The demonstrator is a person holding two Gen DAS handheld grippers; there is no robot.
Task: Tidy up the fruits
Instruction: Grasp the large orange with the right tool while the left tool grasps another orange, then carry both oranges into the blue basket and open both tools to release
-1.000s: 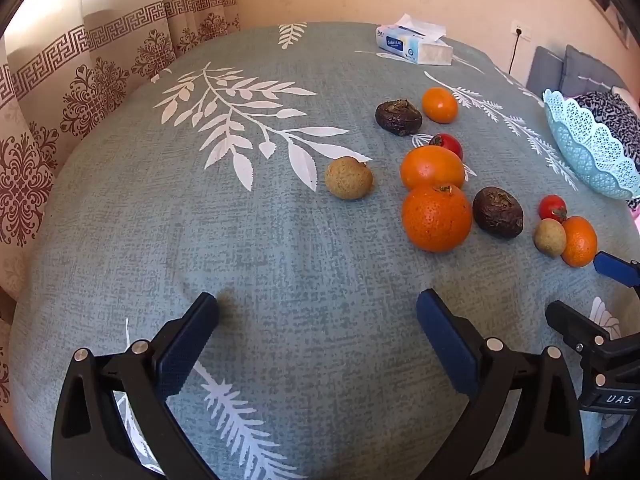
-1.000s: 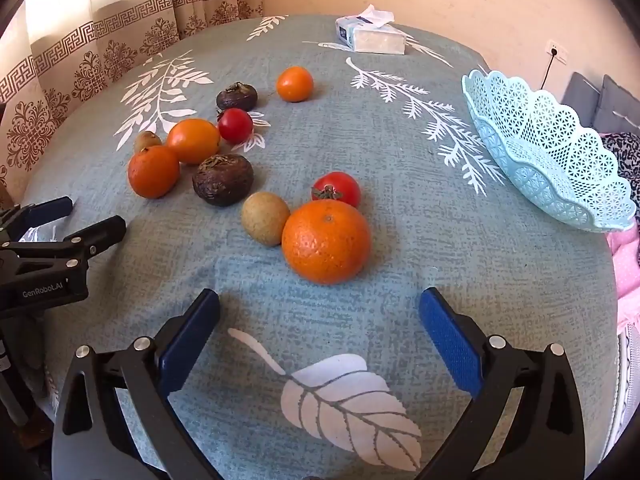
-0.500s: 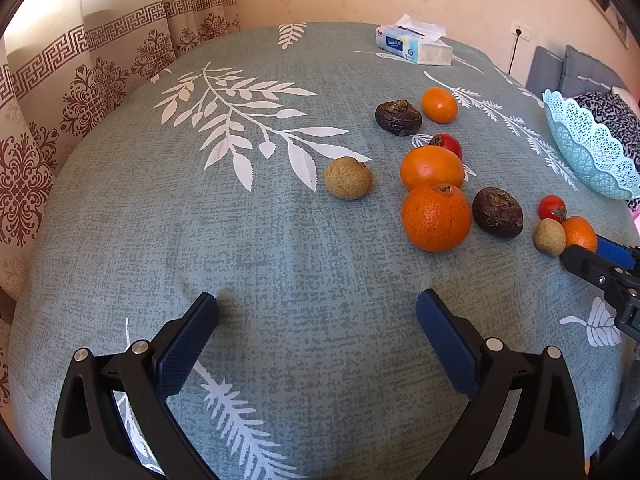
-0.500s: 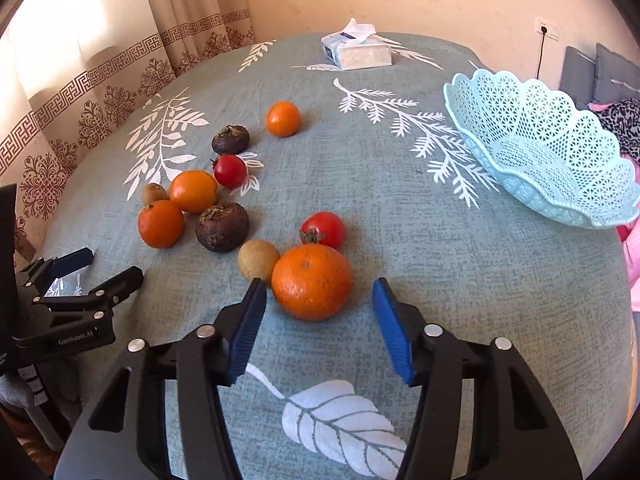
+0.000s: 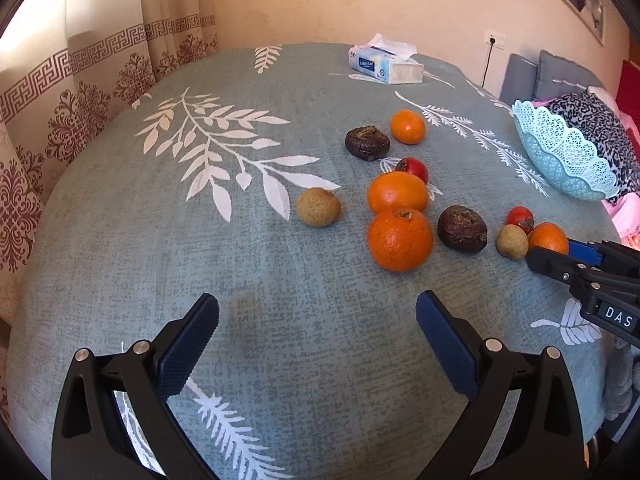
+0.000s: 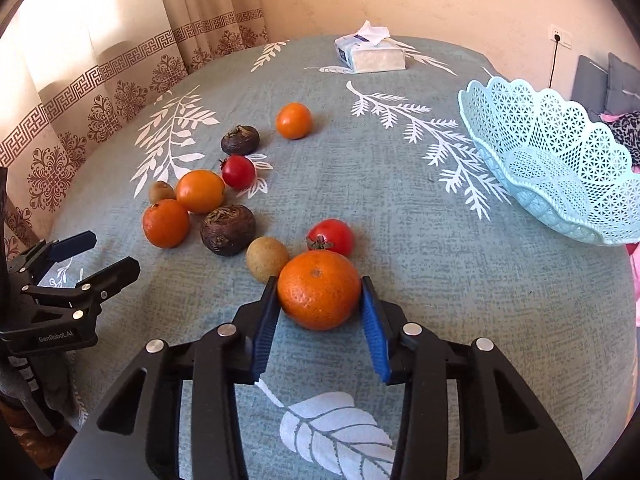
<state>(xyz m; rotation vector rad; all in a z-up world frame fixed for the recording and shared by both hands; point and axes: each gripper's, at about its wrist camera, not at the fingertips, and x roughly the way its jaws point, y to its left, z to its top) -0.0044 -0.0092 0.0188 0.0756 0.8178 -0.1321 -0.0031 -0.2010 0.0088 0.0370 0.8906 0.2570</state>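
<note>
Right wrist view: the right claw (image 6: 320, 294) is gripping the orange (image 6: 319, 289), a blue pad pressing each side, the fruit sitting on the cloth-covered bench (image 6: 400, 208). Just beyond it, a tomato (image 6: 331, 236) is lying; to the front-left, a tan fruit (image 6: 267, 258) is sitting right beside the orange. Farther left, a dark fruit (image 6: 227, 229), two more oranges (image 6: 166, 223) (image 6: 199, 191), a second tomato (image 6: 238, 171), another dark fruit (image 6: 240, 140) and a small orange (image 6: 293, 120) are lying apart. The basket (image 6: 552, 160) is standing well to the front-right; a tissue box (image 6: 370, 56) is sitting at the far edge.

Left wrist view: the left claw (image 5: 316, 330) is hovering wide above bare cloth, holding nothing. Ahead of it a large orange (image 5: 400, 239) is sitting, a tan fruit (image 5: 318, 207) to the front-left. At far right, the right claw (image 5: 560, 254) is closing around its orange (image 5: 547, 237).
</note>
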